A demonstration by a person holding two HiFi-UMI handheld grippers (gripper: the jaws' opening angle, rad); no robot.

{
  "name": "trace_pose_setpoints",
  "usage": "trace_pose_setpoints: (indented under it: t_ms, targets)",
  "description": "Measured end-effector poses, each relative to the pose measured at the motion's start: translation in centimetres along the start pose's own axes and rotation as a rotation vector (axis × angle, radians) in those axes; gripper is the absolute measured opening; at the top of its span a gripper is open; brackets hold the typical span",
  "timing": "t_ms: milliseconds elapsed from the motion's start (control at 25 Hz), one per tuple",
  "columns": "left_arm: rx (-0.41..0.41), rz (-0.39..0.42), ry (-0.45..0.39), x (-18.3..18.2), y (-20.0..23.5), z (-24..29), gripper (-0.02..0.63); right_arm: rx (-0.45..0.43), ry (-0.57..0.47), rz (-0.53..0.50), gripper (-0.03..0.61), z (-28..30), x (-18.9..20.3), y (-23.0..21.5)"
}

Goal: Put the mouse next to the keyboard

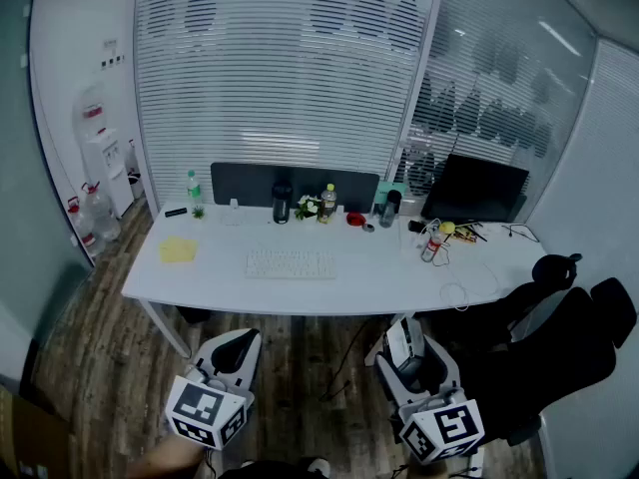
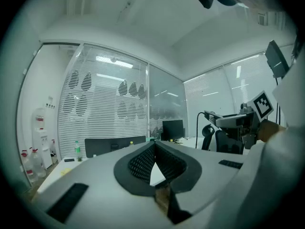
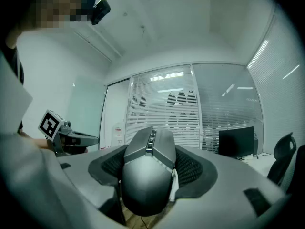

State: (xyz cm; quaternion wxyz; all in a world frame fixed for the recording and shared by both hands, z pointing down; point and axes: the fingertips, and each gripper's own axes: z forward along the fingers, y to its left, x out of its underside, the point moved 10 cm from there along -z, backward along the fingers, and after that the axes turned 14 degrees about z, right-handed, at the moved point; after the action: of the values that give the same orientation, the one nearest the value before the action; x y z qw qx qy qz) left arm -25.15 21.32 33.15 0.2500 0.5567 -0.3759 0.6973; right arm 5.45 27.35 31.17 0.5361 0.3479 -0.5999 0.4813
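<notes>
A white keyboard (image 1: 291, 263) lies in the middle of the white desk (image 1: 200, 272). Both grippers hang low in front of the desk, over the wooden floor. My right gripper (image 1: 403, 329) is shut on a dark grey mouse (image 1: 410, 361), which fills the space between its pads and points away from me (image 3: 147, 175). My left gripper (image 1: 240, 341) stands to the left of it, its jaws shut with nothing between them (image 2: 153, 149). The two grippers are apart, each about a forearm's length short of the desk's front edge.
Along the desk's back stand a dark divider panel (image 1: 290, 183), several bottles and cups, and a black monitor (image 1: 475, 190). A yellow pad (image 1: 178, 250) lies at the left. Black office chairs (image 1: 569, 317) stand at the right, a water dispenser (image 1: 105, 163) at the far left.
</notes>
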Motion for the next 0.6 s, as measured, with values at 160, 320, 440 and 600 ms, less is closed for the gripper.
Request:
trace_pose_setpoints:
  t_ms: [160,320,440,600]
  targets:
    - [-0.032,-0.026,0.006,0.03,0.05,-0.04,0.028,-0.002,0.001,0.0,0.302,-0.03,-0.22,-0.37]
    - [-0.042,-0.031,0.009,-0.07,0.19,-0.09,0.028,-0.008,0.009,0.0,0.302,0.15,-0.23,-0.47]
    - [-0.061,-0.025,0.007,-0.01,0.06,-0.07,0.028,-0.015,0.009,-0.002,0.302,0.24,-0.3,-0.58]
    - [-0.077,-0.022,0.01,0.0,-0.03,0.07,0.028,-0.002,0.024,-0.004,0.302,0.4,-0.36,-0.91]
